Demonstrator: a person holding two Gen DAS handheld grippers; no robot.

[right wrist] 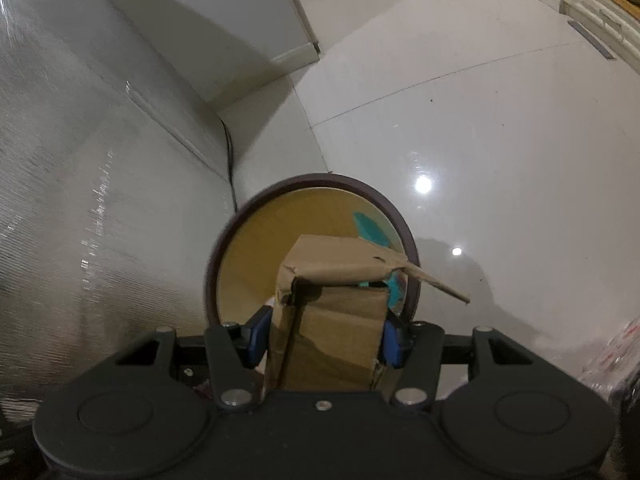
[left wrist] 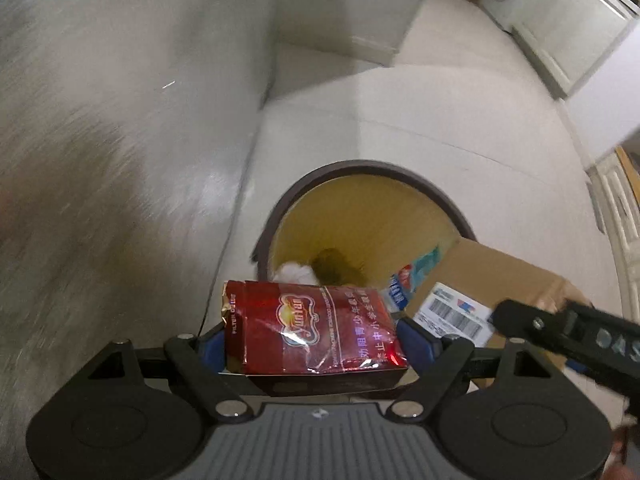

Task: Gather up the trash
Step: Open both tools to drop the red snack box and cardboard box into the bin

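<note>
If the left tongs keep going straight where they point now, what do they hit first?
Probably the bin: the left tongs, shut on the red pack, point into its open mouth. Depth is unclear.

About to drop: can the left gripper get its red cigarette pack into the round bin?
Probably yes: the left gripper holds the red cigarette pack over the round brown-rimmed bin; only the cardboard box crowds one side.
</note>
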